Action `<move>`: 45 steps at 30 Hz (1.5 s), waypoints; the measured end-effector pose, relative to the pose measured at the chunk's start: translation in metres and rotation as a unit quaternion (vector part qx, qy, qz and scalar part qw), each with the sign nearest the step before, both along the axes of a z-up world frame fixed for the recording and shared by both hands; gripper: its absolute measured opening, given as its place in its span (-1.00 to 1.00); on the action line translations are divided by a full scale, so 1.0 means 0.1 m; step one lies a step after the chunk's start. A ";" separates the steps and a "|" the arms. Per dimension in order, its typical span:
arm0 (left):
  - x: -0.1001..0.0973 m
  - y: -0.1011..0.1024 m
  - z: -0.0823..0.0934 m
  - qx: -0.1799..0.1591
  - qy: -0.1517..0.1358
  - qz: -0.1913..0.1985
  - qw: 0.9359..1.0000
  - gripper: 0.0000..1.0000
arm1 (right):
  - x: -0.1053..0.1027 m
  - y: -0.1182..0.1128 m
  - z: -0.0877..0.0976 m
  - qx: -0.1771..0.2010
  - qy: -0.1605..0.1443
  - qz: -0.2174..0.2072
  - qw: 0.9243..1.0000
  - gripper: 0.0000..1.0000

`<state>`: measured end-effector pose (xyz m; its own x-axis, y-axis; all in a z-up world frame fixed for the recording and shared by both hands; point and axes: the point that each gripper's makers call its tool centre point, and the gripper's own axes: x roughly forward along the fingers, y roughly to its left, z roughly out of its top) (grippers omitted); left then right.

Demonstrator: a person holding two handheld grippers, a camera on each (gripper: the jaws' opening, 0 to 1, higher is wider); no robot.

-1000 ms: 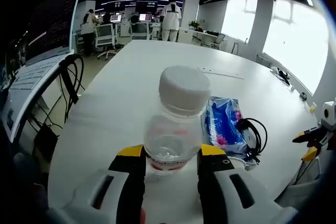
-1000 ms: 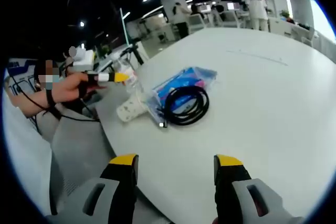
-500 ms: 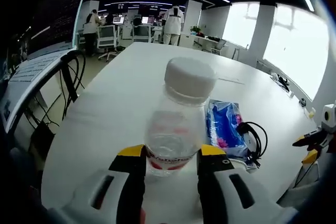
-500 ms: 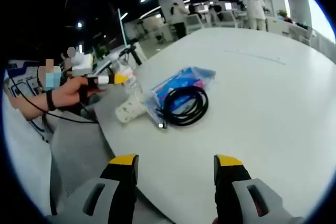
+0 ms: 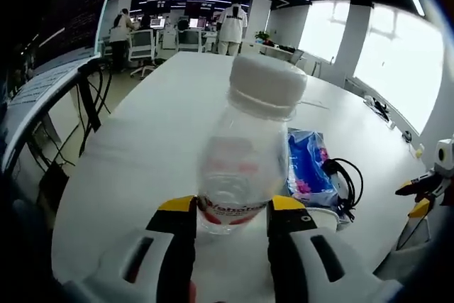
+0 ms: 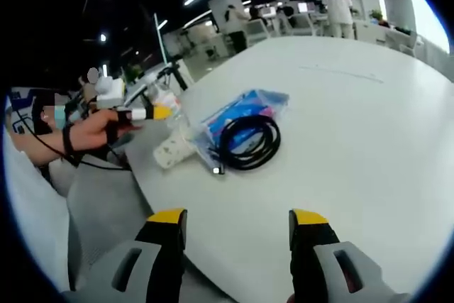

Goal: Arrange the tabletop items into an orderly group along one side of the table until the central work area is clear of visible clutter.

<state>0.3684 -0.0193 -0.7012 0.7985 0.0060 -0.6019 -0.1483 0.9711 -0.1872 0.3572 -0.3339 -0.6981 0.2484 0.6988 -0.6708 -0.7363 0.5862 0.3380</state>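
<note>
While my left gripper (image 5: 223, 207) is clamped low on the plastic bottle (image 5: 245, 150), it's tilted near the counter (image 5: 142, 140) edge, beside the blue packet (image 5: 308, 168) and black cable (image 5: 344, 186). It looks nearly empty, so light, thin-walled and slick; I'd grab just under the label and squeeze gently. My right gripper (image 6: 237, 221) hangs wide open, holding nothing.

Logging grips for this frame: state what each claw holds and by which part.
The left claw grips the clear water bottle by its lower body, at the label band. The right claw is open and holds nothing.
</note>
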 end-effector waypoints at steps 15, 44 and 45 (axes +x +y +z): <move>0.10 0.03 0.02 0.003 0.000 -0.006 1.000 -0.27 | 0.02 0.04 0.01 -0.002 0.000 -0.007 1.000 0.18; 0.83 0.46 0.03 -0.020 -0.006 0.014 1.000 -0.25 | 0.02 -0.04 0.01 -0.003 0.001 -0.031 1.000 0.18; 0.86 0.47 0.03 -0.020 -0.006 0.013 1.000 -0.25 | 0.02 -0.04 0.02 -0.003 0.001 -0.031 1.000 0.18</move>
